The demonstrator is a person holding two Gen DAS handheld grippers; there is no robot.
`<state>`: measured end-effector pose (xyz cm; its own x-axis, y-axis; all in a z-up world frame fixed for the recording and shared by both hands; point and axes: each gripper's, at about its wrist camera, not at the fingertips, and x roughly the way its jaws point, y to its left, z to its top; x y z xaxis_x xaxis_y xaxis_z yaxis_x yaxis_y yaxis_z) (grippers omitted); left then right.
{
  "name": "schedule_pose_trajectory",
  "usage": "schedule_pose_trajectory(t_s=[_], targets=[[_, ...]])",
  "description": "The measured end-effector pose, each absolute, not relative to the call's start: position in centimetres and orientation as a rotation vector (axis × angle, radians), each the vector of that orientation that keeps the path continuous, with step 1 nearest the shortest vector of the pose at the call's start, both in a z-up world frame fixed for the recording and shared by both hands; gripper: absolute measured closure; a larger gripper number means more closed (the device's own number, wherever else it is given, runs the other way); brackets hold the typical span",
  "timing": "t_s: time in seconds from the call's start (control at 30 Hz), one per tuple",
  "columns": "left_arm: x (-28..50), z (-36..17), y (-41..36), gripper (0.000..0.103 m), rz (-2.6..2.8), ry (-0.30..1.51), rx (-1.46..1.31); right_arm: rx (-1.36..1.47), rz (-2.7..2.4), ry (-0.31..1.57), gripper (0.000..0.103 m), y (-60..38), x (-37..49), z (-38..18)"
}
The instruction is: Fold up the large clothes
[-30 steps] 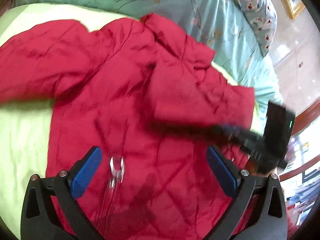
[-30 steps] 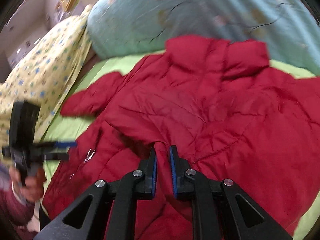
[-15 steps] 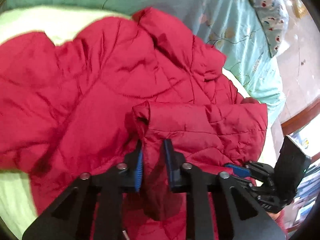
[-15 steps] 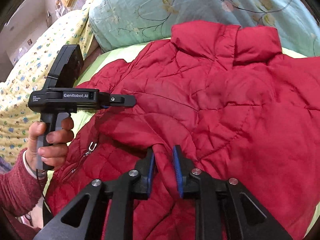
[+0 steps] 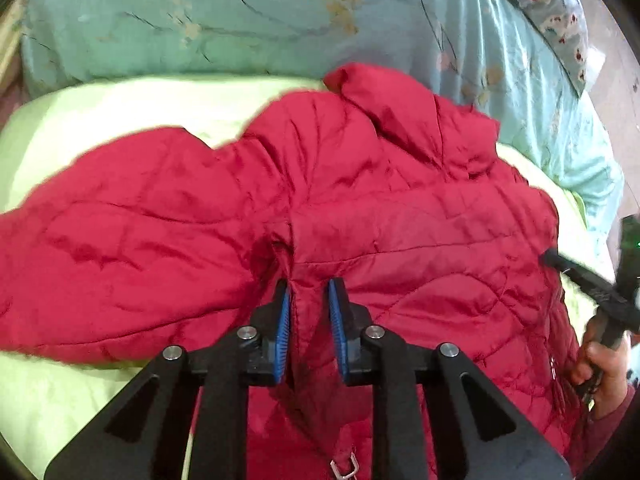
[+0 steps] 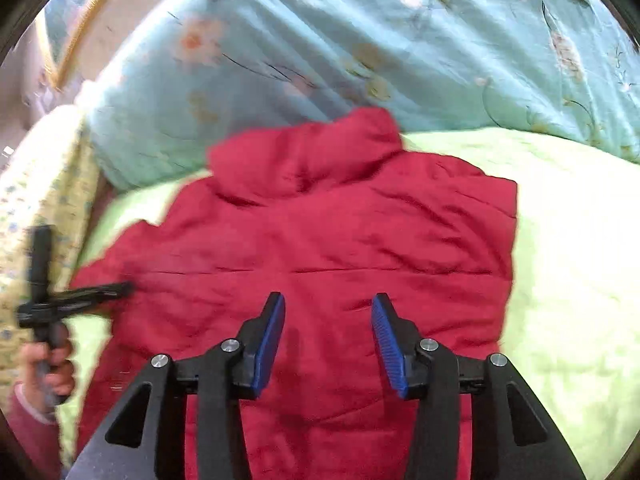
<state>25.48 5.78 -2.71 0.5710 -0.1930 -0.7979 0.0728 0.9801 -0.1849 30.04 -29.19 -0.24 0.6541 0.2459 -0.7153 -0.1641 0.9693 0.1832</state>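
My left gripper pinches a fold of the red quilted jacket to carry it across, while my right gripper hovers released above it.

My black left gripper with ribbed blue pads, silver screws, bare hand, sleeve seemingly dark red, blurred

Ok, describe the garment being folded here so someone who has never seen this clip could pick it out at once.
Start at the bed's pale green sheet, in front of the light blue floral quilt. Spread across the sheet lies a quilted red jacket, collar toward the quilt. It is the only red, puffy item among pale bedding, and the left gripper is pinching a ridge of it.
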Motion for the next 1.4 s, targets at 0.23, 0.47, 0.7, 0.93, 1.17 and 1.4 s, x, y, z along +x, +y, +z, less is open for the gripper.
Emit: schedule_pose_trajectory(t_s=[0.23,0.47,0.7,0.93,1.17,1.4], targets=[[22.4,1.2,5.1,0.085,-0.273,0.825,-0.191,0.093,0.17,0.889,0.055,-28.9,31.6,-4.3],[24.5,-2.9,-0.9,0.085,-0.332,0.936,-0.112,0.076,0.16,0.88,0.052,-28.7,31.6,-4.6],[26.3,-8.0,-0.1,0.085,-0.299,1.041,-0.139,0.029,0.14,0.825,0.052,-27.7,29.2,-2.3],[25.6,-8.0,0.3,0.086,-0.298,1.032,-0.138,-0.132,0.08,0.939,0.051,-26.1,29.2,-5.3],[25.3,-8.2,1.4,0.088,-0.329,1.022,-0.197,-0.121,0.08,0.928,0.05,-26.4,29.6,-5.8],[23.4,-6.9,4.2,0.088,-0.331,0.99,-0.312,-0.068,0.076,0.914,0.049,-27.1,28.3,-4.2]])
